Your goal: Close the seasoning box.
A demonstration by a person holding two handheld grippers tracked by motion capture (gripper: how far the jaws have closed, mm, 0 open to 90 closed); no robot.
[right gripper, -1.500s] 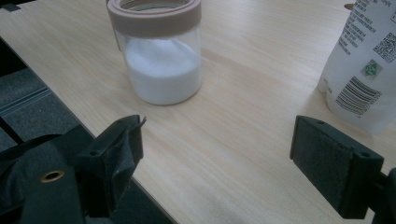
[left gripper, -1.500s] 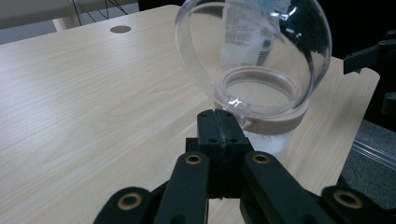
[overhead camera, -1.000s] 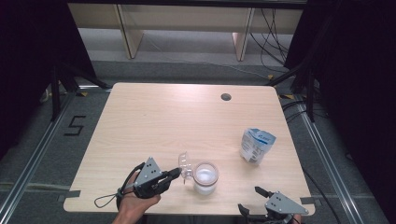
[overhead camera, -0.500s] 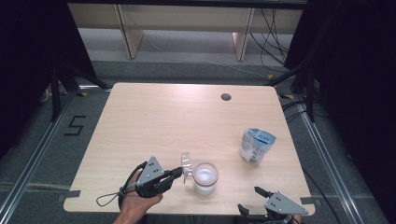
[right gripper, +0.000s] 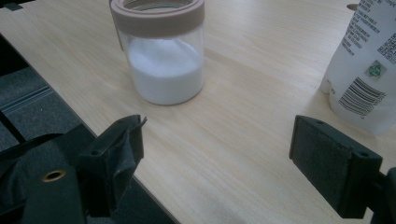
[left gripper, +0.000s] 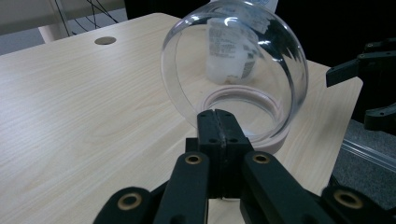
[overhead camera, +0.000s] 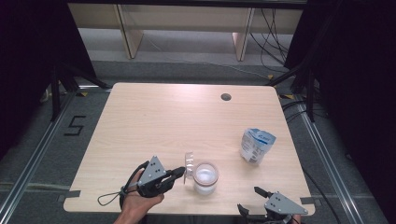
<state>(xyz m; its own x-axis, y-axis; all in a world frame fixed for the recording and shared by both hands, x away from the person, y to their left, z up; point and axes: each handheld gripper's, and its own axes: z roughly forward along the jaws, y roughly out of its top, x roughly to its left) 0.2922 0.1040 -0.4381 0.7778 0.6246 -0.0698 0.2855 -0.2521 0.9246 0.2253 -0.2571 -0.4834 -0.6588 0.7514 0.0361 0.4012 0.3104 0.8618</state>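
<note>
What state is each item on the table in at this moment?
Jar: upright, open, partly filled with white powder.
Lid: swung up on edge, pinched at its rim.
Pouch: standing upright, apart from the jar.
Left hand-held gripper: shut on the lid.
Right hand-held gripper: open, holding nothing.

Left gripper jaws pressed together; right gripper jaws spread wide.

Bare table fills the frame's upper left; jar and pouch block the lower right.
</note>
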